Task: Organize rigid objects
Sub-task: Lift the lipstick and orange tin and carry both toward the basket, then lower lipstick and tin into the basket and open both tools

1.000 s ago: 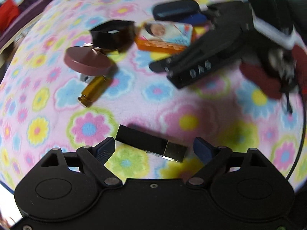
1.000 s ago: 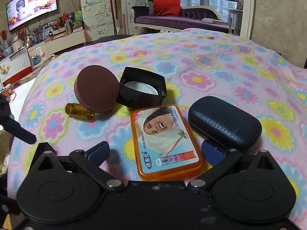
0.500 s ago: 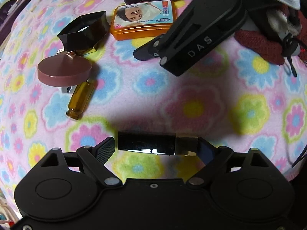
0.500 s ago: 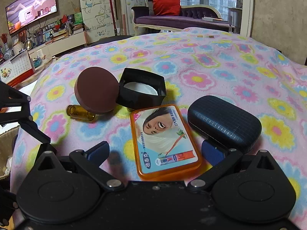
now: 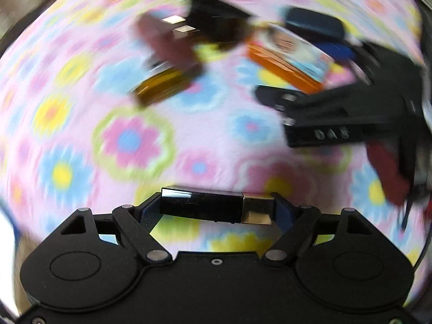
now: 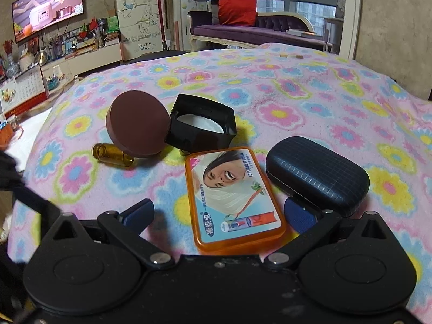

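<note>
A glossy black bar with a gold end (image 5: 201, 206) lies crosswise between the fingers of my left gripper (image 5: 216, 210). Its jaws are closing and the blue pads meet both ends of the bar, just above the flowered blanket (image 5: 129, 140). The left wrist view is blurred by motion. My right gripper (image 6: 218, 216) stands open, low over the blanket. An orange tin with a printed lid (image 6: 232, 194) lies between its fingers, untouched. Its right fingertip (image 6: 299, 216) sits under the edge of a dark blue case (image 6: 316, 175).
Beyond the tin stand a black square frame (image 6: 201, 129), a brown round lid (image 6: 137, 128) leaning on it, and an amber vial (image 6: 113, 155) on its side. The blanket's left edge drops off near a calendar (image 6: 24, 91). A sofa (image 6: 243, 29) stands behind.
My left gripper rolled and came down around the black bar, and its jaws narrowed from standing wide of the bar to touching both ends. The right gripper and its objects stayed put.
</note>
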The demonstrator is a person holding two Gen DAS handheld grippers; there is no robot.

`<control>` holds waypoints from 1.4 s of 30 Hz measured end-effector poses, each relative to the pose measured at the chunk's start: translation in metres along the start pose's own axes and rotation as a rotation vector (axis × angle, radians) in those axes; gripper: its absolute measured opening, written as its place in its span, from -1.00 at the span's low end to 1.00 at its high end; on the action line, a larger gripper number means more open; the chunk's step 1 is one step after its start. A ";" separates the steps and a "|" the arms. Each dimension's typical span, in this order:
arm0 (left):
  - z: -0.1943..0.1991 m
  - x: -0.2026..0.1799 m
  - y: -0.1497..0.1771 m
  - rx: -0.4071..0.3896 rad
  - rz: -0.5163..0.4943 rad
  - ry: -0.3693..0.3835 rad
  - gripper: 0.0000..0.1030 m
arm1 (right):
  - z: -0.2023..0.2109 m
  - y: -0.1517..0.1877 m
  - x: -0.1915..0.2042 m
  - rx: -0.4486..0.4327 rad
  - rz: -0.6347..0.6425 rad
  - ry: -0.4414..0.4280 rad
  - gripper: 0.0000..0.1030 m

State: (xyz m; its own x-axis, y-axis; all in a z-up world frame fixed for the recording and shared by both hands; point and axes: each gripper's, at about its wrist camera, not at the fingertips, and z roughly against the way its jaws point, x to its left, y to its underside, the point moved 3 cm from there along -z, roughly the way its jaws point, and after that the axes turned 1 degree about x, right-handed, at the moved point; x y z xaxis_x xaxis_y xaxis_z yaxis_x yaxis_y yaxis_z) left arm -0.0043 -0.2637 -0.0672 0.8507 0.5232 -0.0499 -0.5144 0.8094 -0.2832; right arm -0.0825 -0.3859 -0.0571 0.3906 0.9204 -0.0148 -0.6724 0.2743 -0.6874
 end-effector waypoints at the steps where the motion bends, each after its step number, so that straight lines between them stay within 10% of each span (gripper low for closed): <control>1: 0.002 0.006 0.004 0.016 0.065 -0.023 0.52 | 0.000 0.001 0.000 -0.003 0.000 0.001 1.00; 13: 0.059 0.125 0.045 0.043 0.550 -0.256 0.51 | -0.006 -0.006 0.004 0.045 0.014 0.036 0.98; 15: 0.070 0.143 0.050 0.031 0.597 -0.288 0.51 | -0.005 -0.010 0.005 0.065 0.007 0.045 0.84; 17: 0.081 0.166 0.057 0.021 0.621 -0.323 0.51 | 0.000 -0.017 0.010 0.096 -0.001 0.024 0.17; 22: 0.102 0.200 0.089 0.007 0.692 -0.374 0.51 | 0.003 -0.033 0.036 0.221 -0.010 0.128 0.13; 42: 0.085 0.296 0.198 0.027 0.860 -0.347 0.51 | 0.039 -0.070 0.278 0.306 0.045 -0.378 0.13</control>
State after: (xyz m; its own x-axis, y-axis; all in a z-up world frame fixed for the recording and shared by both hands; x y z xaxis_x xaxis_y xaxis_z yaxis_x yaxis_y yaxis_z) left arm 0.1361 0.0740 -0.0564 0.0980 0.9935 0.0582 -0.9596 0.1098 -0.2591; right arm 0.0487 -0.1388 0.0148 0.1393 0.9544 0.2641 -0.8594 0.2490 -0.4467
